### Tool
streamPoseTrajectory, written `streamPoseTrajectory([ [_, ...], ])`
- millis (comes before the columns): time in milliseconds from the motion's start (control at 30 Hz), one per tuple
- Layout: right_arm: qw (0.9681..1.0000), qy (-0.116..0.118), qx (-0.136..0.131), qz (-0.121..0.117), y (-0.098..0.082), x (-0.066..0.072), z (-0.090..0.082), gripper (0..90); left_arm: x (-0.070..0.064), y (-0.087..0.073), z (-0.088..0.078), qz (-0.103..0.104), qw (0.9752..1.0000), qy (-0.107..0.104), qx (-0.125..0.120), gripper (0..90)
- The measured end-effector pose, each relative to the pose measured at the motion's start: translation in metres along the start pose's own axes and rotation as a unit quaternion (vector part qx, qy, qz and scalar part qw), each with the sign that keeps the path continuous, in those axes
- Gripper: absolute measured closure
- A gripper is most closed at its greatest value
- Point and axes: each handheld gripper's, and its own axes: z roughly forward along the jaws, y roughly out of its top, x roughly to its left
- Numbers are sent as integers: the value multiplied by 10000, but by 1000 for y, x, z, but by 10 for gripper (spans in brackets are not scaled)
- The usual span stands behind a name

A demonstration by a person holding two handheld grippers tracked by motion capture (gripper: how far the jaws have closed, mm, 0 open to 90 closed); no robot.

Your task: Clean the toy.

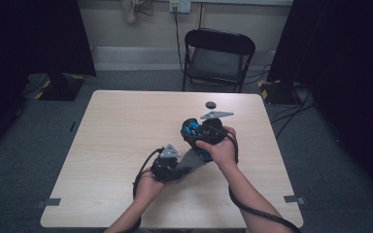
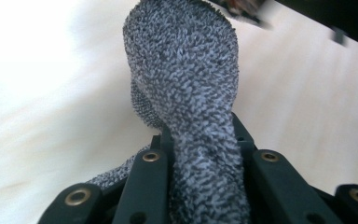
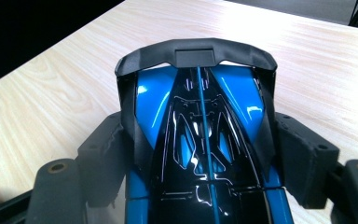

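Wiping appears under way, not finished: right tongs clamped across the blue toy car, held above the desk, left tongs pinched shut on the grey cloth reaching toward the car's underside

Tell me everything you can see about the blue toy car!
The toy car is shiny blue with a glossy black middle, a thin blue stripe down it, and a matt black wing arching across its far end. It looks like hard plastic. The right gripper squeezes it from both sides and holds it up above the wooden table. In the high view, the grey fuzzy cloth held by the left gripper reaches up to the car's near end.
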Motion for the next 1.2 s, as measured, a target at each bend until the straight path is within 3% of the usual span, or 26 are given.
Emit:
streamPoseTrajectory([
  [100, 10000, 67, 0, -26, -3, 3, -2, 260, 21, 9, -14, -247, 9991, 279, -201, 750],
  [200, 9998, 177, -40, -34, -6, 7, -3, 260, 36, 15, -20, -365, 9977, 509, -261, 751],
  [367, 9998, 184, -21, -89, -11, 10, -4, 260, 48, 18, -25, -609, 9949, 644, -479, 750],
  [533, 9997, 223, 20, -83, -16, 10, -4, 260, 54, 20, -24, -689, 9935, 758, -496, 750],
  [633, 9997, 229, 19, -104, -18, 11, -4, 260, 53, 22, -20, -728, 9936, 717, -490, 750],
  [867, 9998, 208, 35, -40, -20, 12, 0, 260, 38, 18, -10, -538, 9971, 437, -326, 750],
  [1200, 9999, 146, 25, -4, -15, 13, 3, 260, 21, 4, 1, -515, 9981, 104, -312, 751],
])
